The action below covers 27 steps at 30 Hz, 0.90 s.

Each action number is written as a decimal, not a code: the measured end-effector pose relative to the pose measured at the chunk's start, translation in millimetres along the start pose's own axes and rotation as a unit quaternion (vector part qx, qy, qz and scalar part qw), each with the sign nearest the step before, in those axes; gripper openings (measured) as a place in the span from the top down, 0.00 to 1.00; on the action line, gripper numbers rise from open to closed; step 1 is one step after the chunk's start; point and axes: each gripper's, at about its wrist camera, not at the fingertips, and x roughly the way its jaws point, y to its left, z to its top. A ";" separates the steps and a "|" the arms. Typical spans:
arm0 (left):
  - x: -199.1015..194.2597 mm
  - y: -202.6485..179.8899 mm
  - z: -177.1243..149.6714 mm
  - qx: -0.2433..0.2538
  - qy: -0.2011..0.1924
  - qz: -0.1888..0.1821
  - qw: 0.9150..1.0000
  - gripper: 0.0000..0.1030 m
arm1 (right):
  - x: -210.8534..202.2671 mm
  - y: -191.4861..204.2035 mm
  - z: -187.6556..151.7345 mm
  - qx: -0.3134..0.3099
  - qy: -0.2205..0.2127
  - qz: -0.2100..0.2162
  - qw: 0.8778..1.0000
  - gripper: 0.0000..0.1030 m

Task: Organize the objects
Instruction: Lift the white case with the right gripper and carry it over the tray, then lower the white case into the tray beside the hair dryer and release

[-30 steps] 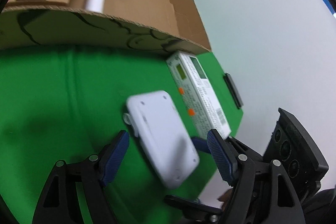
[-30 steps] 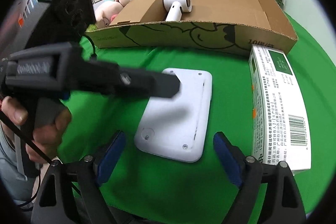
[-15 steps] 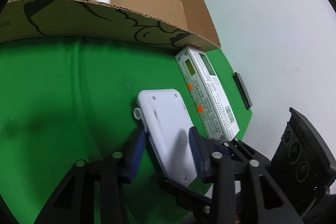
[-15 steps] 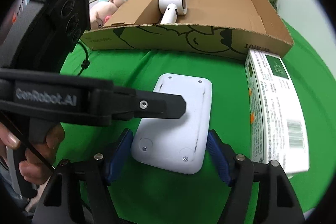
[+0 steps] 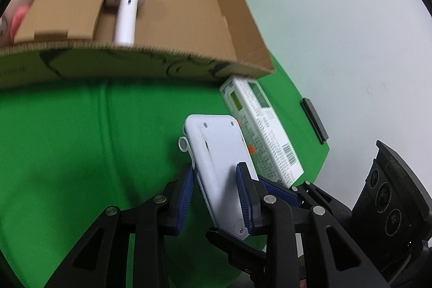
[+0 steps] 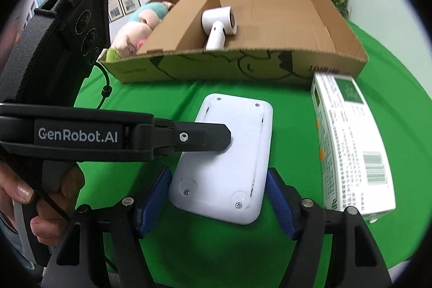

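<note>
The left tool has its blue pads clamped on the near end of a flat white device, which is tilted with its far end raised off the green counter. Just to the right of it lies a long white printed box, and part of the right tool shows at the lower right. Beyond stands an open cardboard box with a white hair dryer lying inside. A small dark slab sits at the counter's far edge.

Black gripper, ribbed blue pads, silver screws.
</note>
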 end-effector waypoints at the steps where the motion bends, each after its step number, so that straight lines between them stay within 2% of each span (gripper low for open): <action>1: -4.6 -2.4 2.8 0.004 -0.006 0.001 1.000 0.72 | -1.9 0.1 2.2 -0.001 -0.005 0.000 1.000 0.32; 15: -60.4 -29.3 56.3 0.051 -0.074 0.024 0.996 0.73 | -12.6 5.1 65.6 -0.028 -0.075 0.010 0.997 0.32; 27: -70.2 -53.8 110.4 0.081 -0.107 0.032 0.990 0.73 | -18.2 -5.1 113.7 -0.036 -0.114 0.010 0.993 0.32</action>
